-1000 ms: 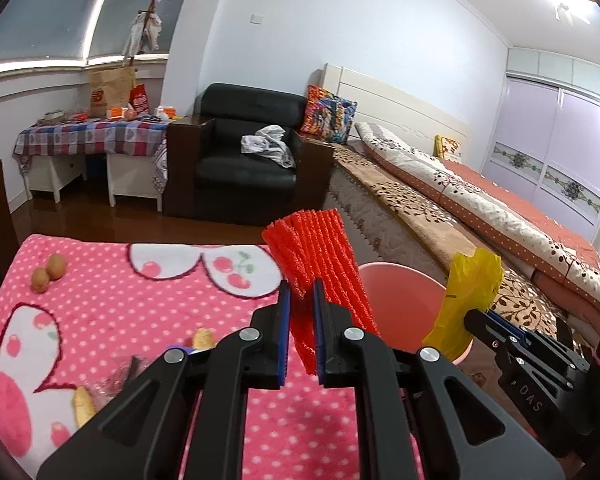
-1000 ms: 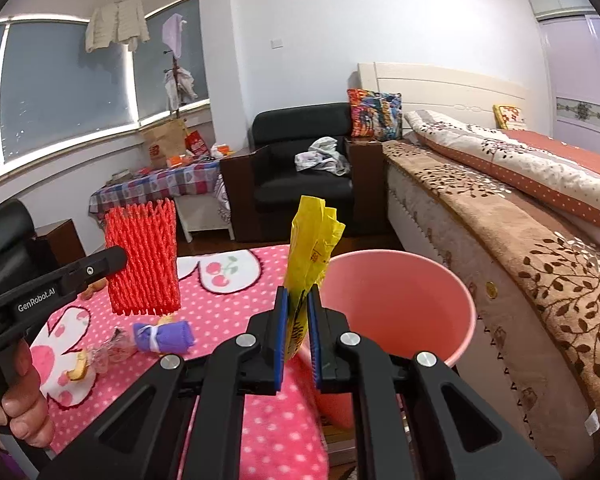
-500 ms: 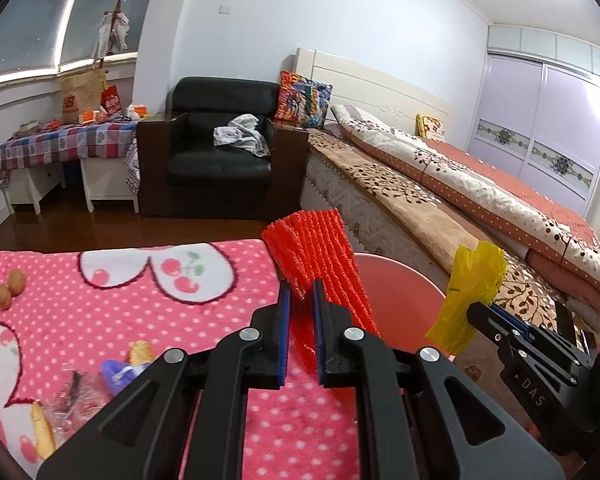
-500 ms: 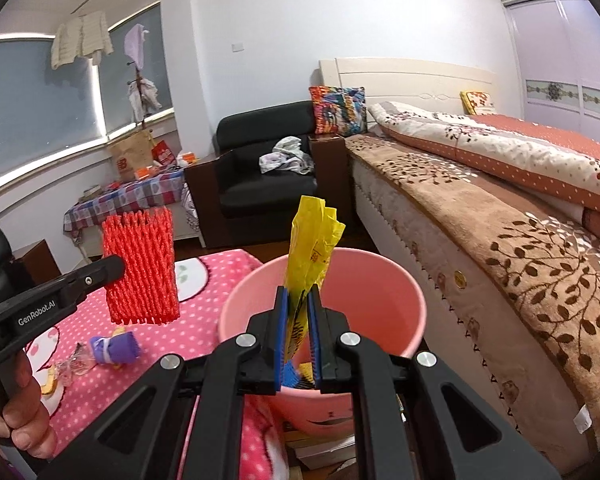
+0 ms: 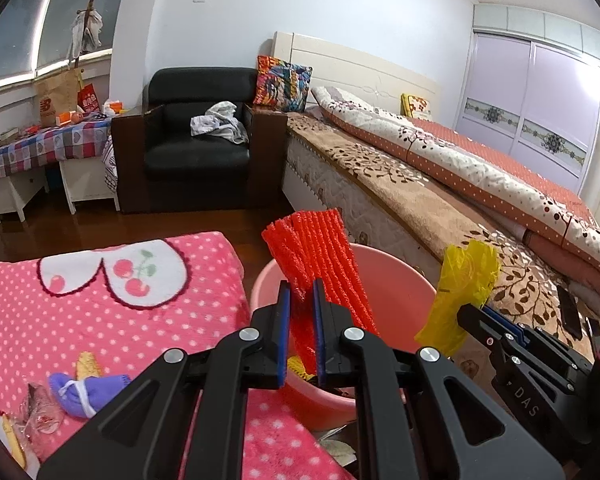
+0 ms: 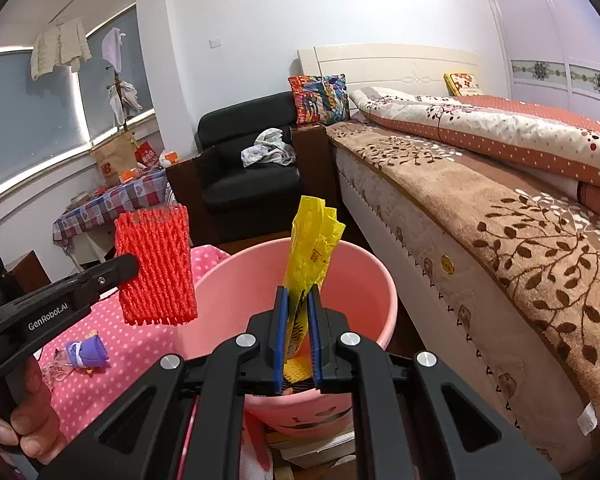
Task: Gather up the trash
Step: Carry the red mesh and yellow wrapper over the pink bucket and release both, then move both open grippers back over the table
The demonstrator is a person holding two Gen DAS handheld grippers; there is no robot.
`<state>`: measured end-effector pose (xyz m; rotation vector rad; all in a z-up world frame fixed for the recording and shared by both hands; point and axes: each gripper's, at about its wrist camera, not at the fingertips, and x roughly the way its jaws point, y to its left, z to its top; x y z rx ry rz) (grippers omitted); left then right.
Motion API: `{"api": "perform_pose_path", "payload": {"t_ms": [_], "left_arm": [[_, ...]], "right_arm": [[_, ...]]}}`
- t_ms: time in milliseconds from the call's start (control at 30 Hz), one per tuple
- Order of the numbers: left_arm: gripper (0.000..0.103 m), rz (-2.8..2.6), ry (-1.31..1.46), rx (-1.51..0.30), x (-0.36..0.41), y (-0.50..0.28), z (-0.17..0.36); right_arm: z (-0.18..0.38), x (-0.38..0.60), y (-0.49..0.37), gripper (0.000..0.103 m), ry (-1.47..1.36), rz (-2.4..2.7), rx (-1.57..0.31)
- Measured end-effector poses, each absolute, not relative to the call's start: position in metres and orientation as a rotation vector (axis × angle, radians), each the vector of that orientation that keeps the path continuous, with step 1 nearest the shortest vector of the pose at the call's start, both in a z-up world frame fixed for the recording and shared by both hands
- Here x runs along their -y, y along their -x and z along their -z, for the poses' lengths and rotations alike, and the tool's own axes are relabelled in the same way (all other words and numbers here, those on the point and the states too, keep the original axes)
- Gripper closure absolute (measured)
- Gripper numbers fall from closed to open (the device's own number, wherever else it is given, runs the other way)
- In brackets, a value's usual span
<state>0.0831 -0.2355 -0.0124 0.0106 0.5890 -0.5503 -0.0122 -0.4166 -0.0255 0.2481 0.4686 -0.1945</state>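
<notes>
On the far left, my worktop (image 5: 148, 320) under its pink spotted cloth has slid aside from where it sat a second ago, when it filled the view below my left fingers; scraps remain there, a purple bundle (image 5: 85, 394) beside a clear wrapper (image 5: 40, 420), so collection is not finished. My left gripper (image 5: 300, 320) is clamped almost shut on the red foam net (image 5: 320, 264), which stands upright out of the fingers. A second ago that net hung over the cloth; it now sits over the near rim of the pink bucket (image 5: 396, 292), which I judge places it ready for release, though only just inside the edge. Further right, my right gripper (image 6: 296, 328) is likewise pinched nearly closed on the yellow plastic bag (image 6: 312, 248), and this bag has come from beside the bucket to squarely above its mouth, with yellow and dark scraps visible at the bottom. I judge both pieces are at the drop point and opening the fingers is the step in hand. Legible writing: "GenRobot.AI" on the side of the left gripper as seen from the right wrist, and "DAS" on the right gripper body as seen from the left wrist. Red print on the yellow bag is too creased to read. The bed (image 6: 520, 240) flanks the bucket on the right.
</notes>
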Motion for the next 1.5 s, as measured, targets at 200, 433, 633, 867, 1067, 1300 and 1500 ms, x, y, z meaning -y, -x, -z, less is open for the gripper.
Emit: {"api": "perform_pose_path", "payload": {"t_ms": [200,433,633,867,1067,1300,1500], "left_arm": [[0.091,0.562,-0.025,-0.608,0.246,-0.089,0.021],[0.071,0.568,-0.013,-0.634,0.251,-0.093,0.028],[0.069,0.572,-0.004,-0.641,0.25,-0.095,0.029],[0.069,0.574,0.003,-0.643,0.247,-0.093,0.028],[0.069,0.571,0.01,-0.641,0.24,-0.087,0.025],[0.069,0.561,0.015,-0.625,0.228,-0.077,0.017],[0.069,0.544,0.01,-0.624,0.212,-0.066,0.014]], "right_arm": [[0.033,0.423,0.006,0.094,-0.26,0.198,-0.481],[0.04,0.429,-0.001,0.094,-0.273,0.195,-0.495],[0.043,0.429,-0.005,0.092,-0.272,0.195,-0.5],[0.045,0.429,-0.007,0.072,-0.27,0.194,-0.499],[0.043,0.424,-0.002,0.071,-0.26,0.18,-0.494],[0.037,0.412,0.006,0.071,-0.253,0.154,-0.489],[0.031,0.396,0.014,0.07,-0.241,0.12,-0.488]]}}
